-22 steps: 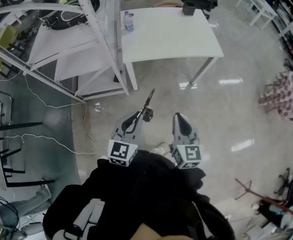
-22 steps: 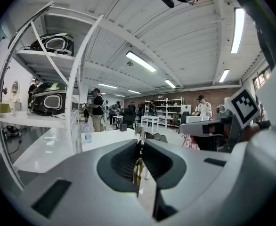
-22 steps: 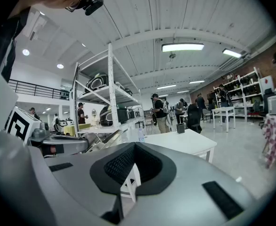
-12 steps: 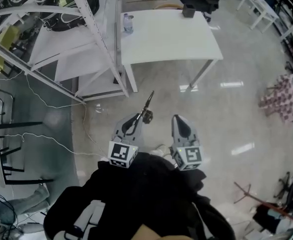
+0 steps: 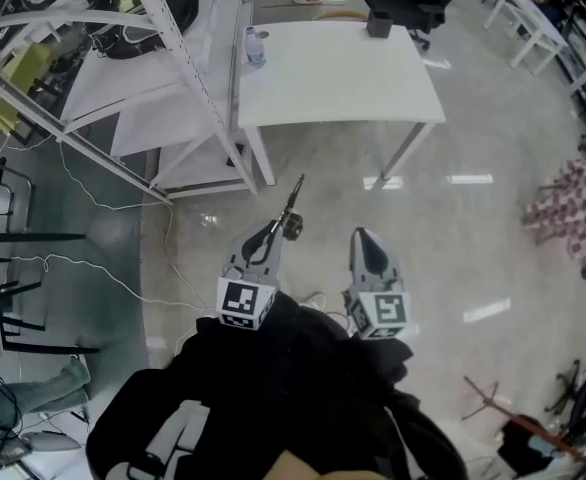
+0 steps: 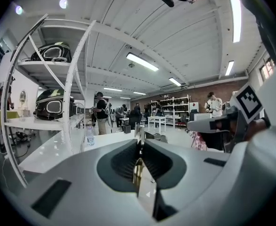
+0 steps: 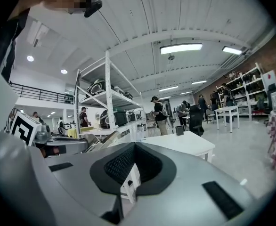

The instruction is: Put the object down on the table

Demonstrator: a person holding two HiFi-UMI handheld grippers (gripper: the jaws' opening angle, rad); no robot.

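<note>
Barely shifted over the last second: carried low at six o'clock, above the pale polished floor [image 5: 453, 228]. Kept the fingers of the left gripper [image 5: 275, 232] clamped on the slim metal rod with a dark round knob [image 5: 292, 224], tip aimed toward twelve o'clock. Kept the fingers of the right gripper [image 5: 363, 236] closed on nothing, just at three o'clock of the left. Farther off at twelve o'clock, gained little on the white rectangular desk [image 5: 343, 78], with a clear plastic bottle [image 5: 256, 46] at its far left corner and the rod well apart from it. Judged the putting-down not yet begun; needed more approach before any release.
</note>
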